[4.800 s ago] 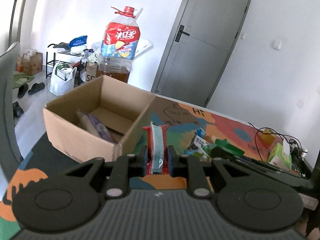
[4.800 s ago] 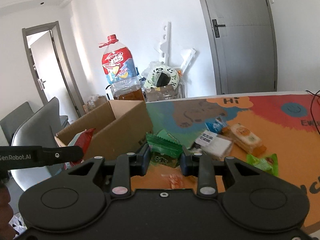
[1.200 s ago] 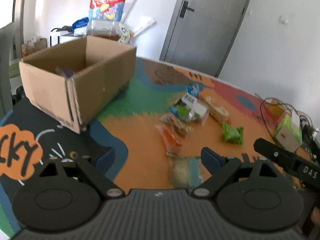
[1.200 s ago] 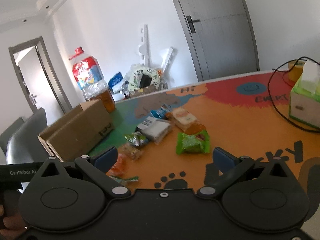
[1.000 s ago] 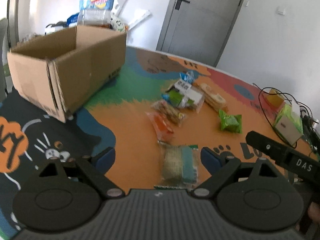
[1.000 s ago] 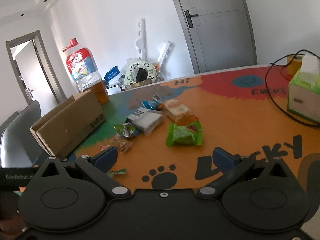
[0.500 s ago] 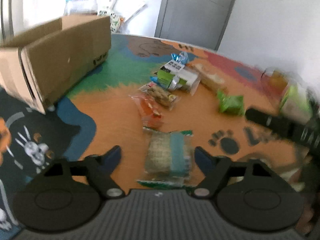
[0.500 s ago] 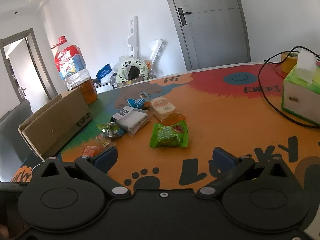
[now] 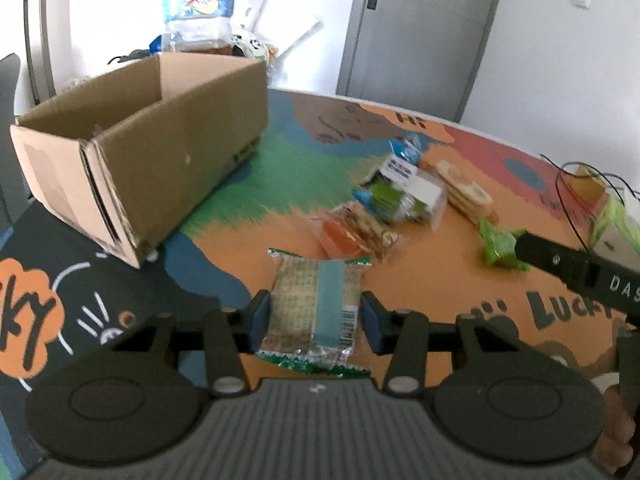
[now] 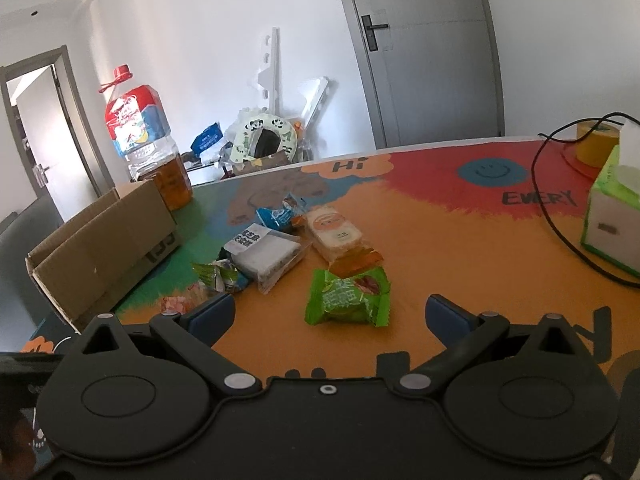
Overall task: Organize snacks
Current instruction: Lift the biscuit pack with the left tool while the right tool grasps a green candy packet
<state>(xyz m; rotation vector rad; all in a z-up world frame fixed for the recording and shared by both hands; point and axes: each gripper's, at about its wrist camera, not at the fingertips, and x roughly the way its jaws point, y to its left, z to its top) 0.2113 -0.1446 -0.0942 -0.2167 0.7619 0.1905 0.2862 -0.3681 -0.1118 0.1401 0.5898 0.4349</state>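
Observation:
A clear packet of square biscuits with a blue stripe [image 9: 316, 292] lies on the orange mat close to me. My left gripper [image 9: 316, 316] straddles it; its jaws are closing and both blue pads touch the packet's long sides. The open cardboard box [image 9: 160, 152] stands to the left, also seen in the right wrist view [image 10: 104, 256]. My right gripper [image 10: 330, 312] is open and holds nothing. A green snack packet [image 10: 348, 296] lies on the mat just beyond its fingertips. More snacks lie between the two: a white packet [image 10: 264, 252], an orange biscuit pack [image 10: 336, 236] and a blue one [image 10: 276, 216].
A big oil bottle [image 10: 144, 148] stands behind the box. At the far right are a green tissue box [image 10: 612, 220], a black cable [image 10: 560, 232] and a tape roll [image 10: 596, 146]. A person's hand shows at the right edge of the left wrist view.
My left gripper came down over the biscuit packet and its jaws narrowed from wide apart to the packet's sides. The right gripper drifted toward the green packet, staying open.

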